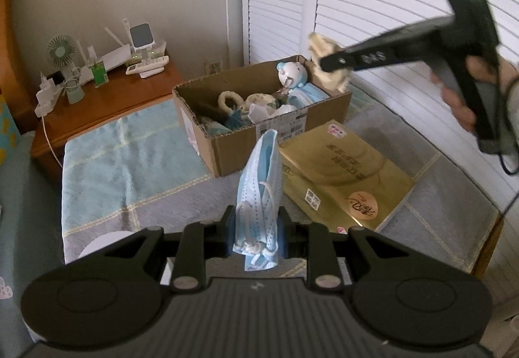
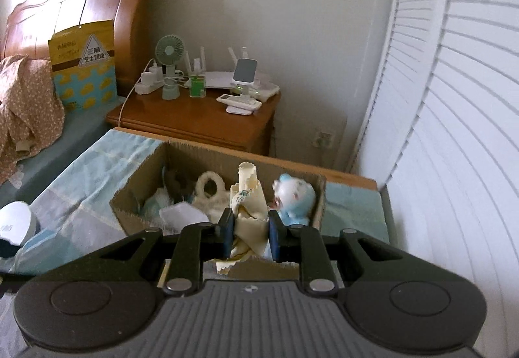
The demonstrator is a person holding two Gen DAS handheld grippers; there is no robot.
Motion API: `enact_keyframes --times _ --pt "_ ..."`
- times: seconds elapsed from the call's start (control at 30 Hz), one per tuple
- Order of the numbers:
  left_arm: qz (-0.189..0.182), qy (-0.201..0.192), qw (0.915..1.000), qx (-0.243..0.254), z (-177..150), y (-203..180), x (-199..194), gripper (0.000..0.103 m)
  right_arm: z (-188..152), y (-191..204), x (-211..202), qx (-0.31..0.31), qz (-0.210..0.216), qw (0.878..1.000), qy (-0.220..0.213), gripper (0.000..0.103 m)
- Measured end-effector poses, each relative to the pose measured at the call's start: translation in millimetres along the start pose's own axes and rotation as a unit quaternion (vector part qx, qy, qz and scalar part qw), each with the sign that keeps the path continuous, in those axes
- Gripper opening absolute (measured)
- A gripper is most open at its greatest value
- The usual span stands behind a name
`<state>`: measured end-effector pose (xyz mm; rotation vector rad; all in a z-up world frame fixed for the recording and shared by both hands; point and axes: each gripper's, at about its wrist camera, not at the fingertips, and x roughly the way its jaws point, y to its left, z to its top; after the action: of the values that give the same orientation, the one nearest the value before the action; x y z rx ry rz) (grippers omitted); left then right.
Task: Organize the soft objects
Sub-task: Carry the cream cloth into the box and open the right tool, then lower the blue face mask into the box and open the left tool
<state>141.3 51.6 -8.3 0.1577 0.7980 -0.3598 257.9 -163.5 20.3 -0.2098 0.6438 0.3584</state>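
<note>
Between the blue pads of the left gripper (image 1: 256, 230), at 6 o'clock of the left wrist view, a folded blue face mask (image 1: 261, 183) is clamped tightly and stands upright above the jaws. Behind it, toward 12 o'clock, an open cardboard box (image 1: 275, 134) is seen on a light blue checked cloth (image 1: 129, 163), and a gold flat package (image 1: 343, 173) lies just beside the box at 4 o'clock. Inside the box a blue plush toy (image 1: 292, 74), a cream ring (image 1: 228, 100) and other soft pieces are kept. At 2 o'clock the right gripper (image 1: 327, 63) is held by a hand (image 1: 467, 92) above the far right corner of the box. A cream cloth (image 2: 248, 215) is gripped between its pads. A wooden nightstand (image 2: 194, 121) with a small green fan (image 2: 169, 54) is seen at 11 o'clock.
</note>
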Motion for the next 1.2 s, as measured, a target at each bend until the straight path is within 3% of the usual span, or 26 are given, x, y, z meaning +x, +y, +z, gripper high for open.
enact_keyframes --times 0.17,0.23,0.43,0.5,0.83,1.2 --pt "-0.001 -0.001 1.0 -0.005 1.9 3.2 2.3 0.023 12.9 2.8 22.1 -0.008 0.002 1.0 0.001 0.028" --pt "-0.001 0.001 1.0 -0.006 3.6 4.4 4.7 0.023 14.6 2.6 31.3 -0.008 0.002 1.0 0.009 0.052" --pt "-0.003 -0.003 1.0 0.008 17.4 3.6 8.7 0.023 2.1 2.9 22.7 0.001 -0.01 1.0 -0.003 0.094" --pt "-0.004 -0.007 0.9998 0.016 25.9 3.1 10.2 0.023 -6.0 3.5 10.6 0.007 -0.007 1.0 -0.011 0.1" --pt "-0.005 -0.02 0.9983 0.055 85.9 -1.3 32.4 0.024 -48.4 14.5 -46.6 0.041 0.0 0.999 -0.022 0.103" --pt "0.036 0.009 0.9945 0.098 134.4 1.4 107.0 0.024 -53.7 15.5 -71.7 0.042 -0.01 0.998 -0.034 0.103"
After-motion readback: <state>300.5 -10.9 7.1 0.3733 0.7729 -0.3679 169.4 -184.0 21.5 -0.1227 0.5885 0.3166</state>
